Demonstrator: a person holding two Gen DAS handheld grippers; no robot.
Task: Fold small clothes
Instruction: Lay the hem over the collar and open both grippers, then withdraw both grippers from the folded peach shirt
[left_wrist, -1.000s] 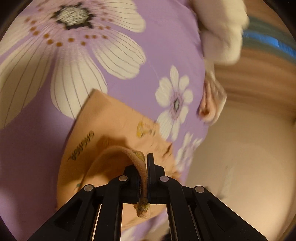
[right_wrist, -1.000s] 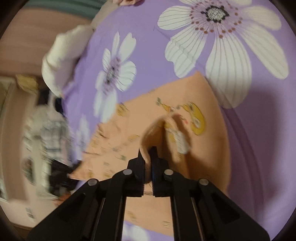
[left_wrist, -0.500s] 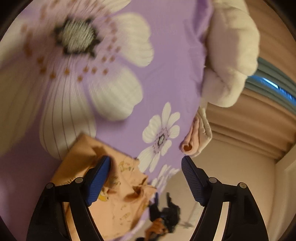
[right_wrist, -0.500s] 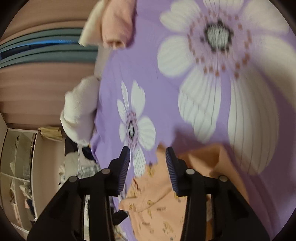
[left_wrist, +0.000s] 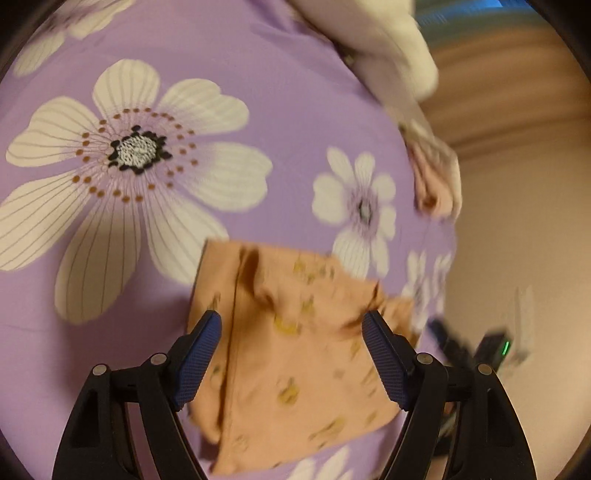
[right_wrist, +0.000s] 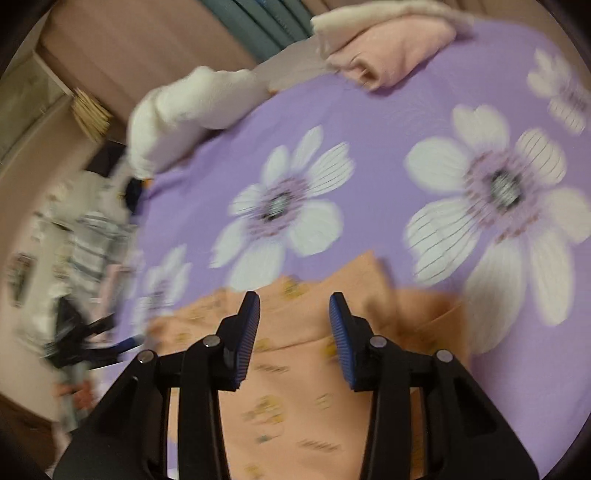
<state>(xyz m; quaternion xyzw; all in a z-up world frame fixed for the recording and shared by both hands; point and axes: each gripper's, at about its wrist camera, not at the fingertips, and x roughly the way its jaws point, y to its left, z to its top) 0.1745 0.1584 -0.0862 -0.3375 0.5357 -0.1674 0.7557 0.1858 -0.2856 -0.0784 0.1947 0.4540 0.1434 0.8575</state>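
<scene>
A purple bedsheet (left_wrist: 280, 96) printed with big white flowers covers the bed and fills most of both views. Along its far edge lies a fluffy white blanket (right_wrist: 177, 110), bunched up, and just beside it a folded pink and cream cloth (right_wrist: 384, 48) sits at the far corner. Past the bed's edge, in the right wrist view, there is a shelf unit (right_wrist: 33, 125) against the wall and a blurred heap of striped clothing (right_wrist: 88, 240) below it.

The small orange garment (left_wrist: 295, 354), dotted with yellow cartoon prints, lies on the sheet near the bed's near edge, partly folded, with a raised crease running along its length and a loose corner rumpled toward the side edge. Nothing lies on top of it.

The left gripper (left_wrist: 291, 354) hangs above the garment, pointing steeply down, its blue-padded jaws spread wide and empty, the cloth showing flat between them without touching the pads. The right gripper (right_wrist: 294, 332) hovers over the other end of the same garment, also angled down, its jaws parted less widely and released, holding nothing.
</scene>
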